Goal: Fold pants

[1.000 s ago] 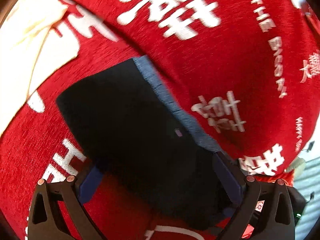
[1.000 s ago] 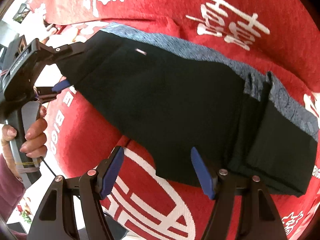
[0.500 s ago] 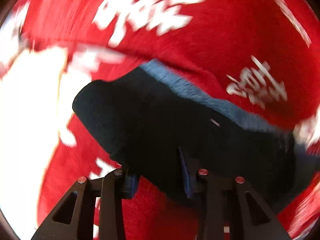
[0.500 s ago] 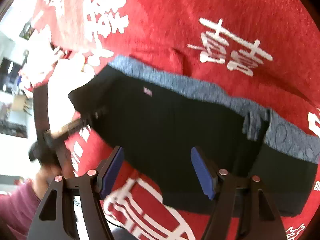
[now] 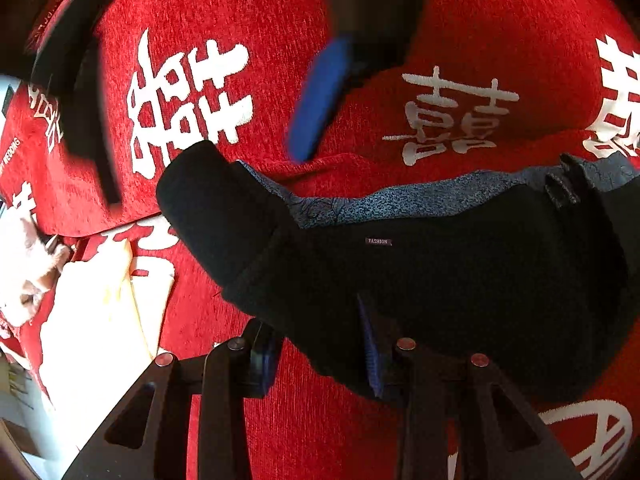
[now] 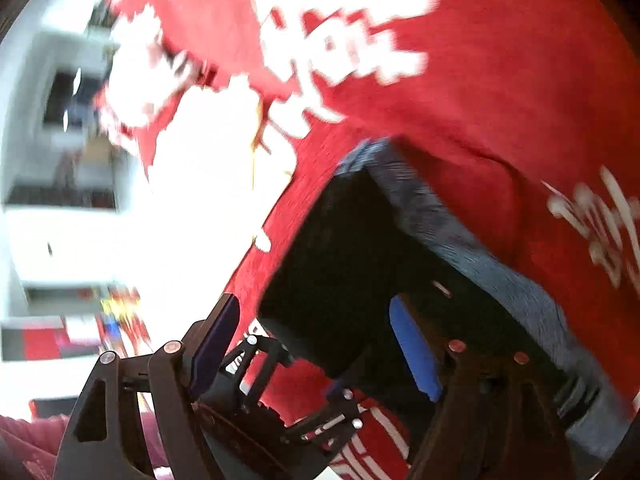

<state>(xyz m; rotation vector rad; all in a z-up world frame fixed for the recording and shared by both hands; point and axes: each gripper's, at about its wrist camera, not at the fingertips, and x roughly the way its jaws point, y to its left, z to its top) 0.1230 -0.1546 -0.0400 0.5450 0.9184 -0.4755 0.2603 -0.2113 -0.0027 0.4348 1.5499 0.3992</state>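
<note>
The black pants (image 5: 460, 280), folded, with a blue-grey patterned waistband and a small "FASHION" label (image 5: 378, 241), lay on the red cloth (image 5: 280, 40) printed with white characters. The left gripper (image 5: 320, 354) pinched the near edge of the pants. The right gripper (image 6: 312, 344) hovered over their left end, jaws opening, gripping nothing.

Red cloth (image 5: 304, 24) with white characters, spread under everything; cream fabric (image 5: 100, 320) at its left edge.
</note>
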